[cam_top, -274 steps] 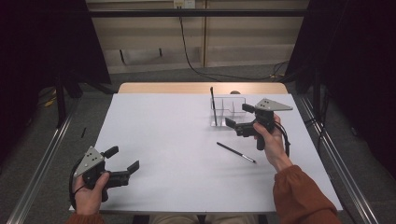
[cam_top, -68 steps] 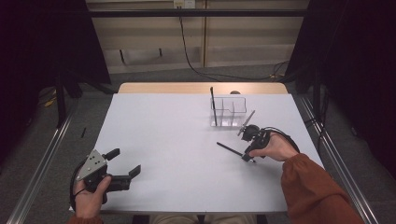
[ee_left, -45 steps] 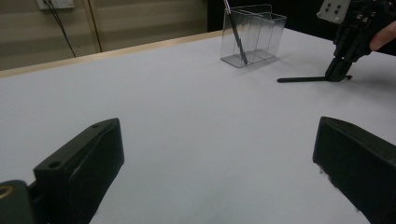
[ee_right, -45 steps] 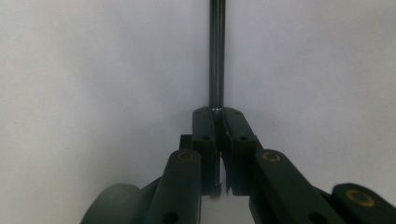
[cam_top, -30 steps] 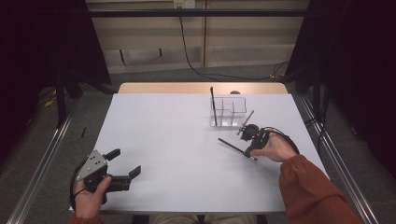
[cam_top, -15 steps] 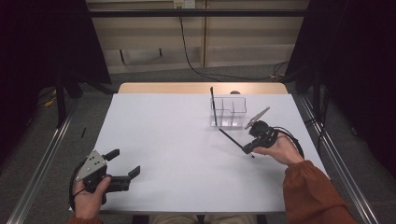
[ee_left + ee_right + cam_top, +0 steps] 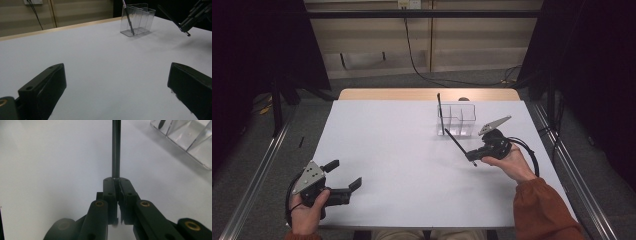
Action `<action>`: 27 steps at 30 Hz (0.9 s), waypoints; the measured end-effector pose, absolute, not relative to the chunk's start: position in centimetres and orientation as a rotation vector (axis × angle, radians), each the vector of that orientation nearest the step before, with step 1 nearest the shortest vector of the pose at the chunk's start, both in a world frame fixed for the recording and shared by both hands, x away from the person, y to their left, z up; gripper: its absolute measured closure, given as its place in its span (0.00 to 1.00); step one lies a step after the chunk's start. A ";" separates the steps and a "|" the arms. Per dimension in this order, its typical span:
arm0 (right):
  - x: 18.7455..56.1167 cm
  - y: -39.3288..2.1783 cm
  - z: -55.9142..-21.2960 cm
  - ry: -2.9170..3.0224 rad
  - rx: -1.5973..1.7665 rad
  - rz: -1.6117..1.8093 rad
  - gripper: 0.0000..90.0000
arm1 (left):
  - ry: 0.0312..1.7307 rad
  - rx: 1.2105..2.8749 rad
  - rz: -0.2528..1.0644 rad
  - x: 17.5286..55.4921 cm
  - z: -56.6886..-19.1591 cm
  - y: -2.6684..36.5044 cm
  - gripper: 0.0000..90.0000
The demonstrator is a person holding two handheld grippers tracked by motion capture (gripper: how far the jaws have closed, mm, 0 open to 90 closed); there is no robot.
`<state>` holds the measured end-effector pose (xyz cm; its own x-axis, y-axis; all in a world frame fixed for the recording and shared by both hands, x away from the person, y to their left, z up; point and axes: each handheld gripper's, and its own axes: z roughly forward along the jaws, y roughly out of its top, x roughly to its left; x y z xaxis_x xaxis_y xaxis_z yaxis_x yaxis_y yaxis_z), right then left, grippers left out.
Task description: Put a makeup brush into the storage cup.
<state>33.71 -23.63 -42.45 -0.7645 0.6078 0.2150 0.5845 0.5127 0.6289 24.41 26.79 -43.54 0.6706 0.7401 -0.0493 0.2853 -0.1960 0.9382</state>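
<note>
Right gripper (image 7: 472, 157) jaws pinch black pen (image 7: 458, 144), right of centre, lifted off counter (image 7: 387, 150) | you tip it upright over clear organizer (image 7: 457, 119), probably an empty slot | left gripper (image 7: 347, 181) jaws spread, lower left

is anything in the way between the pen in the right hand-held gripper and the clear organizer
Nothing visible. The pen in the right hand-held gripper points at the clear organizer across bare table. One pen already stands in its left compartment.
</note>
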 end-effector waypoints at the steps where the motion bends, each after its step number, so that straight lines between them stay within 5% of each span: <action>1: 33.7 -23.7 -42.4 2.693 1.057 1.111 0.94 | 0.826 1.770 0.511 24.4 -43.5 26.8 0.02; 27: 32.0 -21.0 -40.0 2.606 0.836 1.329 0.94 | 0.819 1.776 0.494 24.4 -43.5 26.6 0.02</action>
<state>31.96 -21.04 -39.97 -0.8443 0.5130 0.1548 0.4265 0.4684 0.7738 24.42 26.59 -43.52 0.6782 0.7326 -0.0578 0.2911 -0.1956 0.9365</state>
